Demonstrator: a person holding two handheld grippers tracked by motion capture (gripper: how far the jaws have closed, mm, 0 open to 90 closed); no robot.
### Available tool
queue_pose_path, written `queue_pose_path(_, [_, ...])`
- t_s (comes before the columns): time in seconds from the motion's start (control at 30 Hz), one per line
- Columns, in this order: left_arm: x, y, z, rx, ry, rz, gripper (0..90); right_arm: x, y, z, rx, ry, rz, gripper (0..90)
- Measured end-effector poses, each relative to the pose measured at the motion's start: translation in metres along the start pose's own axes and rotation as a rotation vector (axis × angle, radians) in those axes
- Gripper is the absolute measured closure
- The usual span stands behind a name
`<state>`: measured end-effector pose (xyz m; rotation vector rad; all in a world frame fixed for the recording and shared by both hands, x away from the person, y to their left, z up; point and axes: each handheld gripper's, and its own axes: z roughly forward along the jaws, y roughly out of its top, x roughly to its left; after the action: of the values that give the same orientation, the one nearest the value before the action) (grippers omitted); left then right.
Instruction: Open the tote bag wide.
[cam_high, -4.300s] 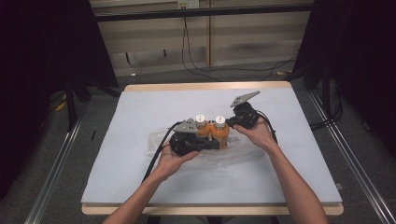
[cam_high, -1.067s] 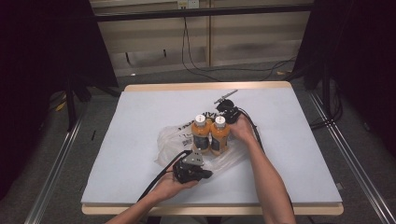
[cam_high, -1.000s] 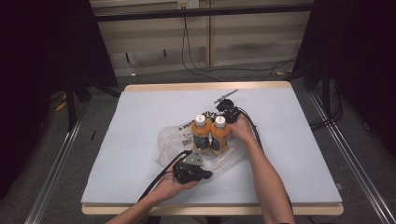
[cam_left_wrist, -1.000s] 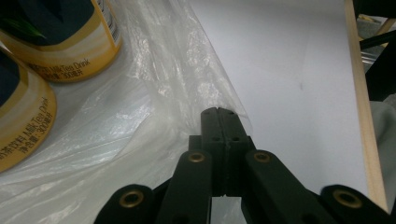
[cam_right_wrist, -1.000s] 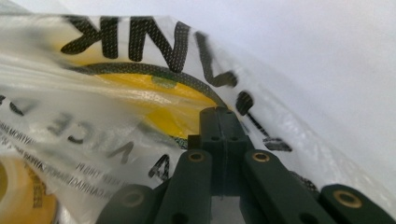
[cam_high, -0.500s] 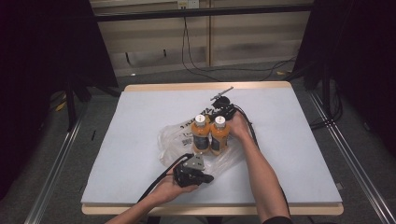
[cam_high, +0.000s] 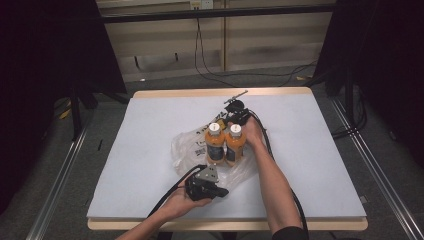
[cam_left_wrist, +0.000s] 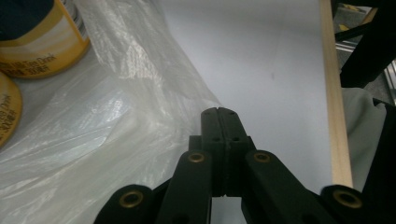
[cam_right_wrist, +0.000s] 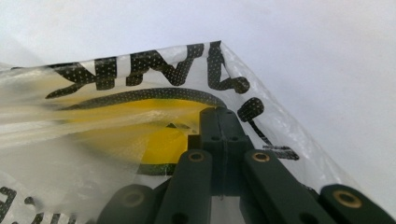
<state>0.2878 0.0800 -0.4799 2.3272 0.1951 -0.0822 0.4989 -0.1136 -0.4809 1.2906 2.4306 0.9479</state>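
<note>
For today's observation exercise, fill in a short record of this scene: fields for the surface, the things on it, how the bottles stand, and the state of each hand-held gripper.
surface: white table with a wooden edge
things: two orange bottles, a clear plastic bag
bottles: upright, side by side, white caps, on the bag
left hand-held gripper: jaws shut, at the bag's near edge, apart from the bottles
right hand-held gripper: jaws shut, printed bag film lying at its tip; whether film is pinched cannot be told

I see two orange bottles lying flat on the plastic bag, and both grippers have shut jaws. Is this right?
Not quite. In the high view the two bottles stand upright, caps up, on the plastic bag. The left gripper and right gripper do have shut jaws.
</note>
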Motion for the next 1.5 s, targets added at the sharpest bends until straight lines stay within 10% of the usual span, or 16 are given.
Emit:
queue_pose_path(0.53, [0.015, 0.001, -0.003, -0.029, 0.005, -0.073, 90.0, 0.007, -0.007, -0.014, -0.054, 0.062, -0.006, 90.0])
queue_pose_path(0.97, [0.017, 0.003, -0.021, -0.138, 0.050, -0.095, 85.4, 0.009, -0.012, -0.065, -0.167, 0.096, -0.055, 90.0])
queue_pose_path(1.3, [0.019, 0.006, -0.036, -0.188, 0.133, -0.092, 66.1, 0.009, -0.032, -0.104, -0.267, 0.099, -0.083, 80.6])
queue_pose_path(1.5, [0.022, 0.006, -0.047, -0.246, 0.174, -0.119, 32.8, 0.011, -0.047, -0.118, -0.296, 0.087, -0.078, 61.1])
